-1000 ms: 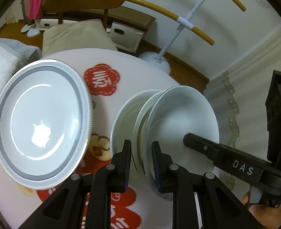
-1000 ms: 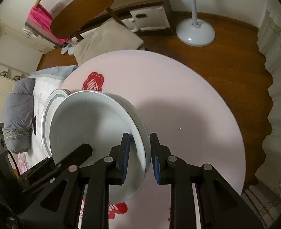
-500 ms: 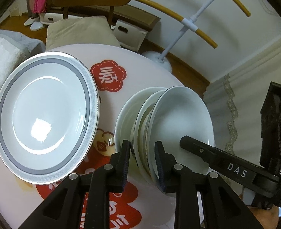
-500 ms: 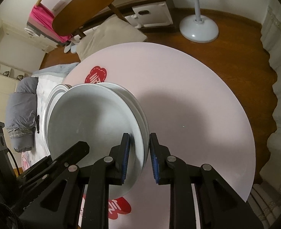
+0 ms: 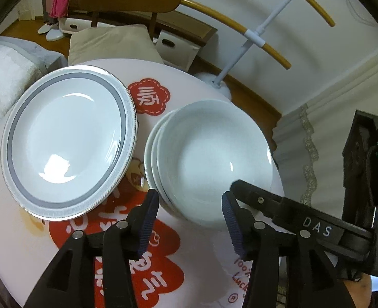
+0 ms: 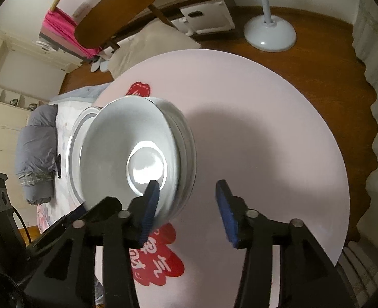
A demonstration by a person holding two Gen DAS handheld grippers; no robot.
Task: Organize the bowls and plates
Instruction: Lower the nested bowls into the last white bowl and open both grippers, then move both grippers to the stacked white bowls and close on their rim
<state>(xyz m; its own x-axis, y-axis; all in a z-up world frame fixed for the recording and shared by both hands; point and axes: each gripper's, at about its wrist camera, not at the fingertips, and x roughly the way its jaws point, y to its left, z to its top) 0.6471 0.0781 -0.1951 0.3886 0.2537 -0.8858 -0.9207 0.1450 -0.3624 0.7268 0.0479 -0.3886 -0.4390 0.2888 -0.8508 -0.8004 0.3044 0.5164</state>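
White stacked bowls [image 5: 209, 164] frame centre, grey-rimmed plate [image 5: 68, 143] left, left gripper [image 5: 190, 220] and right gripper [image 6: 187, 210] just opened (pads clear of rims).

A round white desk [image 6: 279, 133] printed with red flower-shaped patches bears a stack of plain white bowls [image 5: 209, 159] near its middle. Just beside the stack, toward a bed, sits a grey-banded plate [image 5: 65, 143], apart from the bowls.

stacked white bowls [image 5: 209, 159], beside grey-rimmed plate [image 5: 68, 143]
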